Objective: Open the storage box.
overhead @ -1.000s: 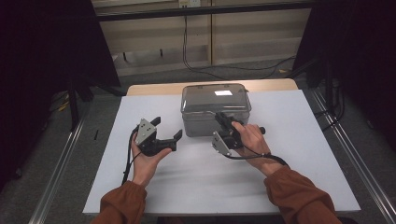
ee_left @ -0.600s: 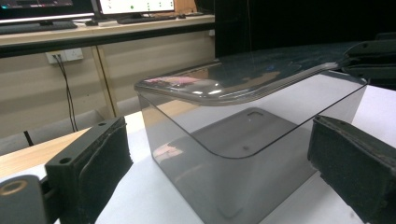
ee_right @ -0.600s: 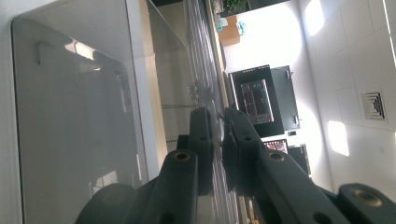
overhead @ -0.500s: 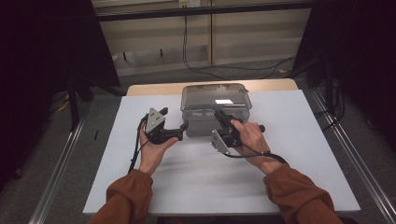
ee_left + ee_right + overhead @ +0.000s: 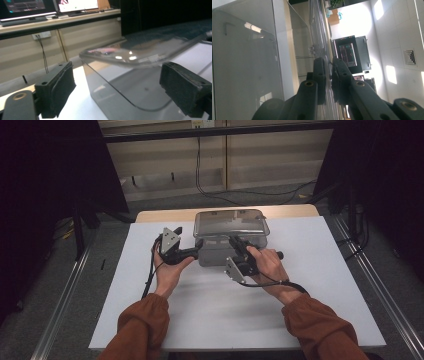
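A clear lidded box [image 5: 231, 231] sits on the white counter [image 5: 320, 285]. The left claw [image 5: 191, 253] gapes released beside it; the right claw [image 5: 236, 243] seems clenched on its lid rim.

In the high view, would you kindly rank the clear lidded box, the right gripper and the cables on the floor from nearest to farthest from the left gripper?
1. Clear lidded box, right beside the left gripper.
2. Right gripper, at the box's front right.
3. Cables on the floor, beyond the table's far edge.
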Demonstrator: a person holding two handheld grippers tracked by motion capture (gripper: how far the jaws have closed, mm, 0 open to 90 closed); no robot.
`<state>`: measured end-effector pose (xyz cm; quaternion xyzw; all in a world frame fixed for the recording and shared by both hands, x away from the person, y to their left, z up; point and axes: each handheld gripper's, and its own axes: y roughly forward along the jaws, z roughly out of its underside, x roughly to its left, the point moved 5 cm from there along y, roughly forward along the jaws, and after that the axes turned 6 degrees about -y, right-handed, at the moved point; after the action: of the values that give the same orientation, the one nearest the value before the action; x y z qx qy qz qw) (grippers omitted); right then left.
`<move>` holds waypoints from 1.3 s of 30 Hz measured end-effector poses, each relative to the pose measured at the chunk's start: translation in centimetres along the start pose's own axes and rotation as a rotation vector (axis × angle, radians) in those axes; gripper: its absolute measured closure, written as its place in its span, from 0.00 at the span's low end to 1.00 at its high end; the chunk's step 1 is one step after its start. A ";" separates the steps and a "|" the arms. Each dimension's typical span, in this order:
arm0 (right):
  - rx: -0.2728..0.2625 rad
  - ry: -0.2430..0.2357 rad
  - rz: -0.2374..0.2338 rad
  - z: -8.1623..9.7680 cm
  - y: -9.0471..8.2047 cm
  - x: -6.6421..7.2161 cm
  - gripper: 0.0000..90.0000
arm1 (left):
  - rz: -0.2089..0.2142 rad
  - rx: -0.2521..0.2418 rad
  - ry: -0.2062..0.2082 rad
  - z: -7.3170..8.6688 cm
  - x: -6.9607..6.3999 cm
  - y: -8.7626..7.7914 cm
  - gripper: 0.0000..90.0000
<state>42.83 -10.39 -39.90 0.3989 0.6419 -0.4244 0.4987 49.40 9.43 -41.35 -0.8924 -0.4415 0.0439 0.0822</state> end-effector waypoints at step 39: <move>-0.036 0.311 -0.066 2.6 0.0 -1.4 0.67 | 0.046 -0.017 0.095 -0.7 -1.0 1.7 0.48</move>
<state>43.84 -12.97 -38.91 0.4297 0.7315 -0.3621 0.3862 50.18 7.54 -40.99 -0.9041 -0.4168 -0.0002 0.0944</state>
